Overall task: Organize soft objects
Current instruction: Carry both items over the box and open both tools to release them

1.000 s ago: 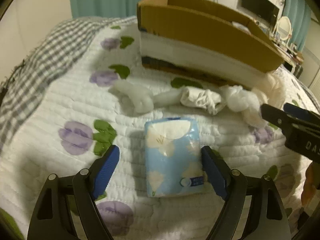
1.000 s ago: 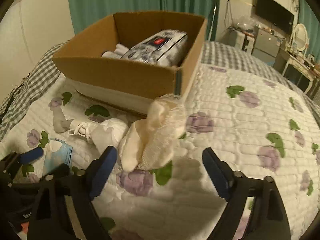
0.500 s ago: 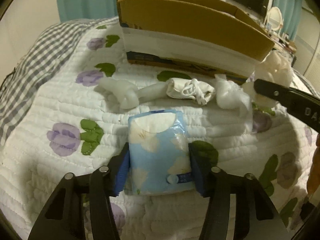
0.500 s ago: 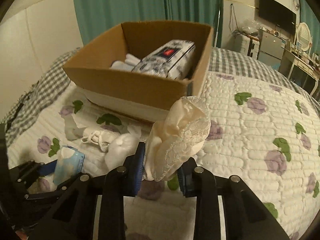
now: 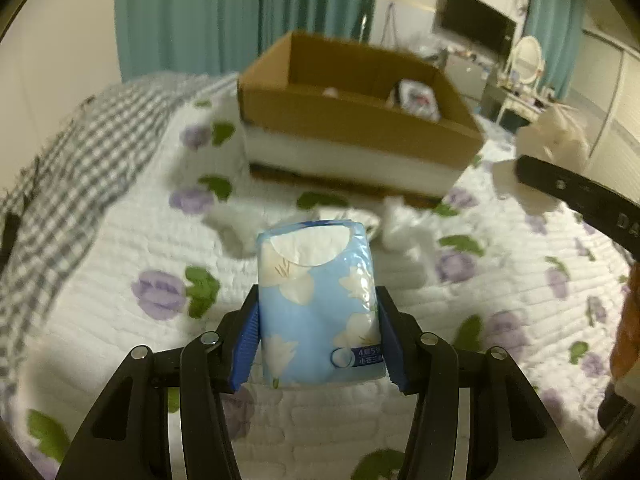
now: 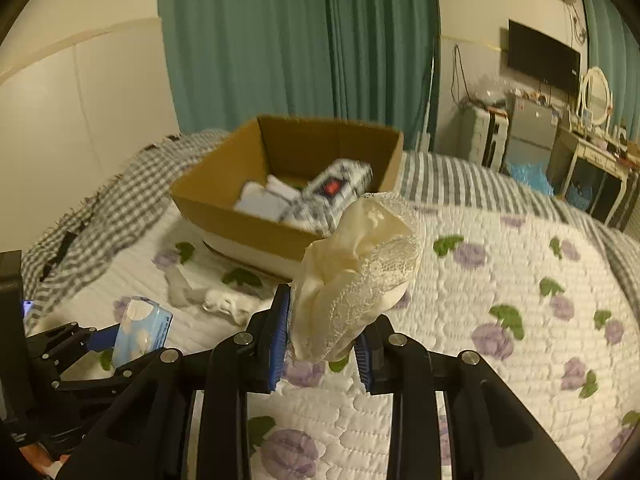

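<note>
My left gripper (image 5: 318, 344) is shut on a blue tissue pack (image 5: 316, 304) with white flowers and holds it above the quilt. It also shows in the right wrist view (image 6: 140, 328). My right gripper (image 6: 322, 344) is shut on a cream lace cloth (image 6: 356, 272), lifted off the bed. A cardboard box (image 5: 356, 120) stands ahead on the bed; in the right wrist view the box (image 6: 224, 208) holds a patterned pack (image 6: 336, 188) and white cloths. Loose white socks (image 5: 396, 220) lie on the quilt before the box.
The bed has a white quilt (image 6: 500, 280) with purple flowers and a grey checked blanket (image 5: 60, 160) on the left. Teal curtains (image 6: 300, 40) hang behind. A dresser with a mirror (image 6: 596, 96) and a TV (image 6: 544, 60) stand at the right.
Both grippers closed from open, the left on the tissue pack and the right on the lace cloth, and both lifted their loads off the quilt. The box now looks farther away.
</note>
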{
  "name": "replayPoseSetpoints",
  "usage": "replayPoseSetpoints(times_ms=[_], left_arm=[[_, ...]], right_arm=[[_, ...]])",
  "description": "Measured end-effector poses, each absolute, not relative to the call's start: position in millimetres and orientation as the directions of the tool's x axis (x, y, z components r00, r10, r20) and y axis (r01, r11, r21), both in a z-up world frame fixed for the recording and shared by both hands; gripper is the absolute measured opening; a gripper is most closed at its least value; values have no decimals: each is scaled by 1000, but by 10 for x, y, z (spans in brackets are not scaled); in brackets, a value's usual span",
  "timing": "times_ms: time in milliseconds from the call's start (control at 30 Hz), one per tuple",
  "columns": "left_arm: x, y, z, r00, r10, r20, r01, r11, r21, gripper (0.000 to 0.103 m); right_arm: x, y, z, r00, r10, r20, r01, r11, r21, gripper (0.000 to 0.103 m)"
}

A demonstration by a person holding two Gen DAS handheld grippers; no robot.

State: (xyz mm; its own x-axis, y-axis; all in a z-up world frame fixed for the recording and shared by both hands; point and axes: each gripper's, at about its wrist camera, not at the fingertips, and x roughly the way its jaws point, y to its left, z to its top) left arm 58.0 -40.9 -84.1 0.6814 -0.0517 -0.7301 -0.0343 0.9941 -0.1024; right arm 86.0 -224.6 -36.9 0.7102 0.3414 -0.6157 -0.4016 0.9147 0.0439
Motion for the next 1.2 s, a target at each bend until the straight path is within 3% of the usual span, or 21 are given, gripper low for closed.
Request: replayPoseSetpoints(times_ms=[333, 600, 833, 1133, 1167, 1200], left_arm=[[607, -463, 26, 795, -77, -601, 64, 997, -43, 52], [1212, -333, 588, 868, -61, -492, 88, 996, 30, 52], [1988, -187, 461, 850, -32, -525, 58, 998, 34, 52], [2498, -204, -254, 785, -38, -618, 94, 994, 58, 52], [2504, -223, -288, 783, -42, -621, 102, 993, 63, 54], [2509, -236, -313, 782, -53, -621, 119, 991, 66, 54]], right_arm=[[887, -2101, 260, 759, 378, -529, -440, 898, 11, 28], [1385, -1879, 637, 773, 417, -479, -479, 878, -8, 28], [2188, -1610, 446, 753, 409, -516, -474, 880, 7, 28], [2775, -1451, -174, 684, 448, -576, -498, 864, 80, 29], [2788, -1465, -202, 681, 458, -572, -500, 861, 94, 35], [2783, -1491, -219, 686, 449, -572, -490, 867, 92, 52]])
